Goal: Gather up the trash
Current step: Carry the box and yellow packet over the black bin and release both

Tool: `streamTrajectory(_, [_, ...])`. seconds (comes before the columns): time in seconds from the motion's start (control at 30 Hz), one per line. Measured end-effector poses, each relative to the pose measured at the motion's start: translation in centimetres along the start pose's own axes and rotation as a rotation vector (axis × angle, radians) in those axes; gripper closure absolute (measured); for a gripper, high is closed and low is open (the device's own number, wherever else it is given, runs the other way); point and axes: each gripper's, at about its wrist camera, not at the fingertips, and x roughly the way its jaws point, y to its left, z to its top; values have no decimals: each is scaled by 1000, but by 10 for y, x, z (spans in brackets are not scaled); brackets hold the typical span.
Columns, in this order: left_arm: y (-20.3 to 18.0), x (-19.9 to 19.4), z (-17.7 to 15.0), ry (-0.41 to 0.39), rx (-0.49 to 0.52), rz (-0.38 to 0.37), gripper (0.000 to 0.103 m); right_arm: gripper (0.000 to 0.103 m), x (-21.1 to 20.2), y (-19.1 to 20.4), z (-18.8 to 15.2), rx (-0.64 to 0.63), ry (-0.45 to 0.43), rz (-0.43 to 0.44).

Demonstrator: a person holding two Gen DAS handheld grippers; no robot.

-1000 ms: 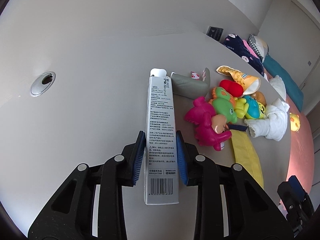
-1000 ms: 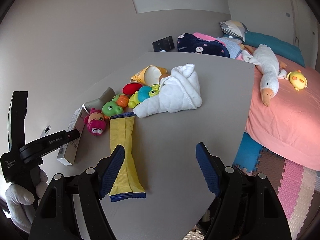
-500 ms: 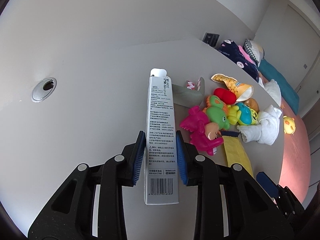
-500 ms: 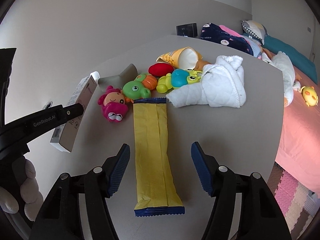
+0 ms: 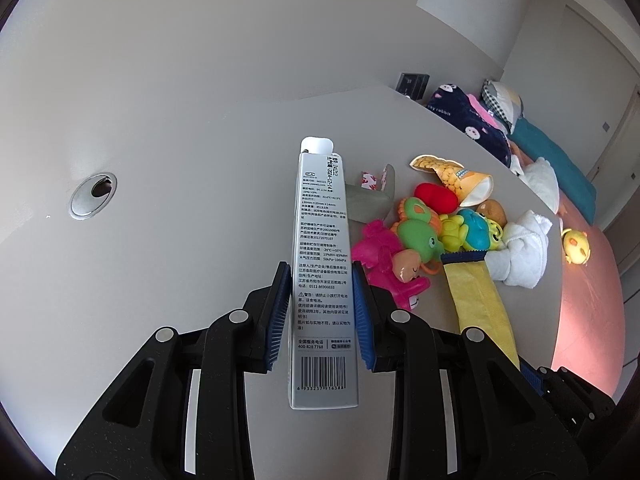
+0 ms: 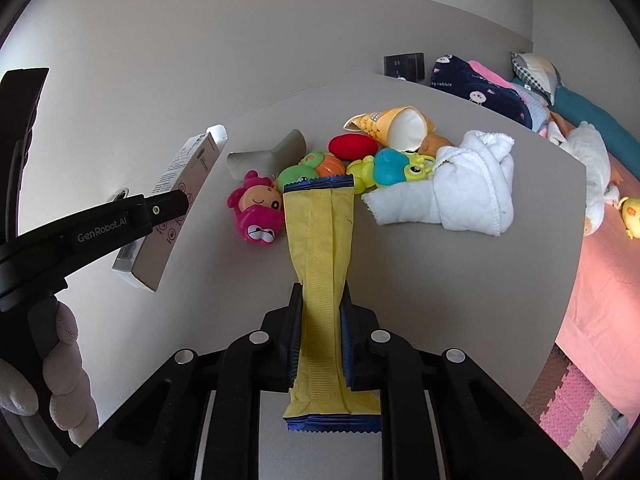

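left claw [image 5: 320, 312] clenched on grey box [image 5: 323, 264]; right claw [image 6: 320, 340] pinching yellow wrapper [image 6: 320, 248] on table [image 6: 440, 280]. risk: limp wrapper drags toys [image 6: 316, 176] w/ it when lifted.

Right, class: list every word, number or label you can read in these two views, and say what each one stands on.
"GenRobot.AI" – on the left gripper arm, in the right wrist view.
"400-828 7768" – on the grey box, above its barcode.
"6 933257 916388" – under that barcode.
"0511-86900833" – mid box.
"2024-12-14" – near the box top.
"rabbit" – on the navy blanket.
Other box print: too small to read.
Yellow wrapper in the right gripper: no text showing.
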Motion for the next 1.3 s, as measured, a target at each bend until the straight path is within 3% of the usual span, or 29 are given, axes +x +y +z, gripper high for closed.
streamTrajectory(0.43, [-45, -18, -6, -18, 55, -27, 73, 85, -50, -36, 0, 31, -76, -4])
streamTrajectory(1.3, [-170, -20, -35, 22, 261, -189, 73, 85, -120, -138, -31, 179, -154, -176])
